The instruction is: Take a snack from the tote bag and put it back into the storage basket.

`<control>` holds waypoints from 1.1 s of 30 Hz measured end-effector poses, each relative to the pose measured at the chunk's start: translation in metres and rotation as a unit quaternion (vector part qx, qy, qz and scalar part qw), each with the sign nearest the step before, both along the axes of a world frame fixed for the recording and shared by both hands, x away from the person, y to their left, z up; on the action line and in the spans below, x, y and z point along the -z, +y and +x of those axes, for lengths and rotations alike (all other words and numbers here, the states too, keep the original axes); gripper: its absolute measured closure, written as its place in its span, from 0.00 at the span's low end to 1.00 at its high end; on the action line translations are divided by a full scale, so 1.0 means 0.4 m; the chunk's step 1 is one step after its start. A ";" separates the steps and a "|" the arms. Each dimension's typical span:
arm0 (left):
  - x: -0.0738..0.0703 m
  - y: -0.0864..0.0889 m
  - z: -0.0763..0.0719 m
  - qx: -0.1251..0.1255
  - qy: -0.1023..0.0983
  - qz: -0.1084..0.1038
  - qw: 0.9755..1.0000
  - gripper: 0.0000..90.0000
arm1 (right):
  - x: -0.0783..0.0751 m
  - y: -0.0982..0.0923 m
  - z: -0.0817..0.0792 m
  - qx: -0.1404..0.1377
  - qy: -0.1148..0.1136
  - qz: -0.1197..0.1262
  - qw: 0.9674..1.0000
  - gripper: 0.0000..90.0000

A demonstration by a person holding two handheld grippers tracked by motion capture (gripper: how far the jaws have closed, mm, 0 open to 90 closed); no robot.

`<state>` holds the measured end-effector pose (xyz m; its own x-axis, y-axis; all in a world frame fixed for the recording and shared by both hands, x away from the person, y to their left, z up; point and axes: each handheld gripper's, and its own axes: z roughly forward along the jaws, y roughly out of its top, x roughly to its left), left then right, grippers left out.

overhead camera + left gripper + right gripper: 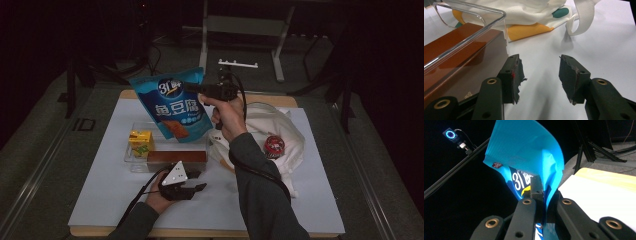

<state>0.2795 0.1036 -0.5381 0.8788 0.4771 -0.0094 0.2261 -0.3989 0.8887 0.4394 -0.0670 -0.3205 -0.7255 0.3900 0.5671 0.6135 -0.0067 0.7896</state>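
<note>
High view: right gripper (196, 89) holds a blue snack bag (175, 107) in the air above the far-left part of the tabletop (100, 170), over the clear plastic bin (131, 157). Jaws are clenched on the bag's upper right edge, so the bag hangs tilted from that one corner, its printed face toward the camera. Judgement: an edge pinch keeps the contents uncrushed and lets the bag be lowered bottom-first into the bin. Right gripper view confirms the grip: the blue film (529, 152) runs down between the two black jaws, which stand almost together, with the film folding above them. The bin sits left of centre on the tabletop and already carries a yellow drink carton (140, 142) at its left end and a brown box (176, 157) along its near side; the free room lies toward the far side, which probably explains why the bag is held there. Left gripper (192, 181) rests low at the near edge of the tabletop, just beside the bin's near wall. Left gripper view: jaws released, standing apart with bare white surface between the pads (517, 75), nothing held; the brown box shows behind the bin wall (474, 37) at left. Judgement: this hand waits ready to steady the bin. A white cloth bag (280, 135) lies crumpled on the right half, a red round item (274, 146) on it.
</note>
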 end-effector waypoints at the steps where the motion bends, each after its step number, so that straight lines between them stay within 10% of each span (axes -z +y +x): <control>1: 0.000 0.000 0.000 0.000 0.000 0.000 1.000 0.57 | 0.004 0.004 0.002 0.002 0.003 -0.001 1.000 0.99; 33: 0.000 0.003 -0.009 -0.006 -0.014 -0.006 1.000 0.57 | 0.150 0.095 0.056 0.015 0.040 -0.016 0.999 0.98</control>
